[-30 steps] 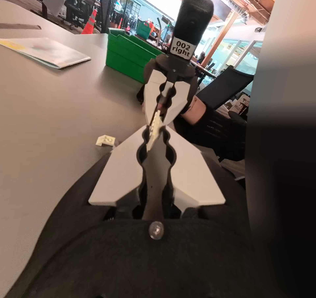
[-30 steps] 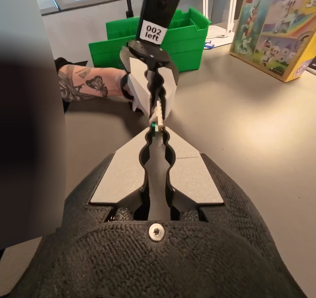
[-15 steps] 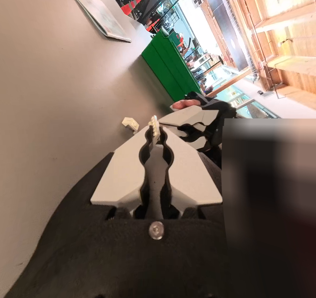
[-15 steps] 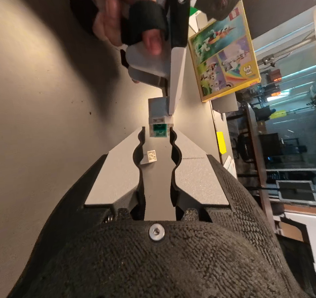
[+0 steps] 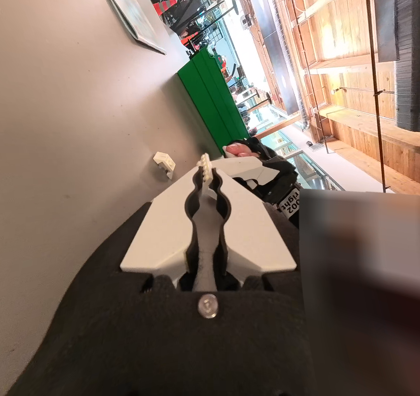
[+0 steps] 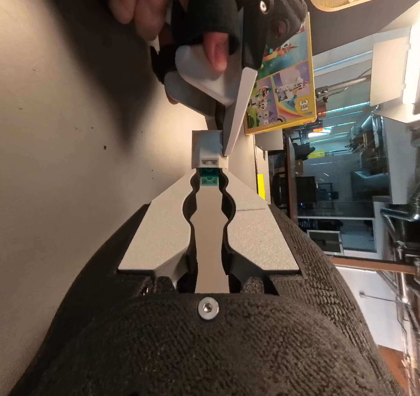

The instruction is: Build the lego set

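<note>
- The left gripper point(image 5: 205, 176) has its jaws pressed in on a white studded Lego plate point(image 5: 205, 172), which stands on edge between the tips with its row of studs poking out past them
- The right gripper point(image 6: 209, 177) has its jaws pinched on a small green Lego brick point(image 6: 209, 179) right at the tips
- In the right wrist view the green brick touches a white Lego piece point(image 6: 206, 151) just beyond it, and one finger of the left gripper lies against that white piece's side; a hand point(image 6: 159, 10) with a black finger strap holds the left gripper from above
- In the left wrist view the right gripper lies just beyond and to the right of the left gripper's tips, with a fingertip point(image 5: 236, 150) resting on its white finger
- A loose white Lego piece point(image 5: 164, 164) lies on the grey worktop point(image 5: 79, 112), near the left gripper's tips and apart from them
- Farther off on the worktop stand a green bin point(image 5: 211, 103) and a flat booklet point(image 5: 131, 15)
- In the right wrist view a yellow-edged Lego box point(image 6: 286, 85) stands beyond the grippers
</note>
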`<action>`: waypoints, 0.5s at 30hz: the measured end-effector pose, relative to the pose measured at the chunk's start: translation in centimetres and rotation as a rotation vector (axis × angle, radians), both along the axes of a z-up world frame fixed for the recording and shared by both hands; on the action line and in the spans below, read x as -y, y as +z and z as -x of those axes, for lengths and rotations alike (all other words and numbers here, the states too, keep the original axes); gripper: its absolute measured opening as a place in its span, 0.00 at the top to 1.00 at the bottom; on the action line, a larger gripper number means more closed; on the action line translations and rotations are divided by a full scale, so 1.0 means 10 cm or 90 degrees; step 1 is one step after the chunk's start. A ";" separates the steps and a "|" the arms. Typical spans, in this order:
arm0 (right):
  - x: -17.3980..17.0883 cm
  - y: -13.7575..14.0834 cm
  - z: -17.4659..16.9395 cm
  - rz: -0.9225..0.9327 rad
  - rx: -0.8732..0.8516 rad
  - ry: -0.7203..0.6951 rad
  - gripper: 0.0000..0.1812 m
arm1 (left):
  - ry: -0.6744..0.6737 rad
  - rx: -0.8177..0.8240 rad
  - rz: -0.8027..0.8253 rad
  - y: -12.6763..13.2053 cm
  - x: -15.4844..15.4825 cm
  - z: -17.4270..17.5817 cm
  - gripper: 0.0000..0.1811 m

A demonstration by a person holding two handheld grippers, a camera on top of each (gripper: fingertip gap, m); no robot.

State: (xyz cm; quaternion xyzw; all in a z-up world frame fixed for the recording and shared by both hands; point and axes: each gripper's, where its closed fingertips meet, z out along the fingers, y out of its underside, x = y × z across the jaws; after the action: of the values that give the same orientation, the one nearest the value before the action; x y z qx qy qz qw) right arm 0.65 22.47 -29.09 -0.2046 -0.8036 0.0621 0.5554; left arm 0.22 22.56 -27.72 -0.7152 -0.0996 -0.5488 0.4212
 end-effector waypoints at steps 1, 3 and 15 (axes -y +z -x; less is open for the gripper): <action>0.00 0.01 -0.01 0.002 0.000 0.001 0.92 | 0.000 0.000 -0.005 0.01 0.00 -0.01 0.96; 0.00 0.02 -0.01 0.015 0.000 0.001 0.92 | 0.000 -0.003 -0.012 0.02 0.00 -0.01 0.96; -0.13 0.32 -0.03 0.318 -0.083 -0.015 0.93 | 0.001 -0.218 -0.219 0.26 0.08 -0.08 0.88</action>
State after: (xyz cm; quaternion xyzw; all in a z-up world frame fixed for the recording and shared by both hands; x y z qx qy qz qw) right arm 0.92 23.78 -25.87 -0.3405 -0.7233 0.2652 0.5391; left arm 0.99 21.73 -25.12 -0.7153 0.0673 -0.4282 0.5482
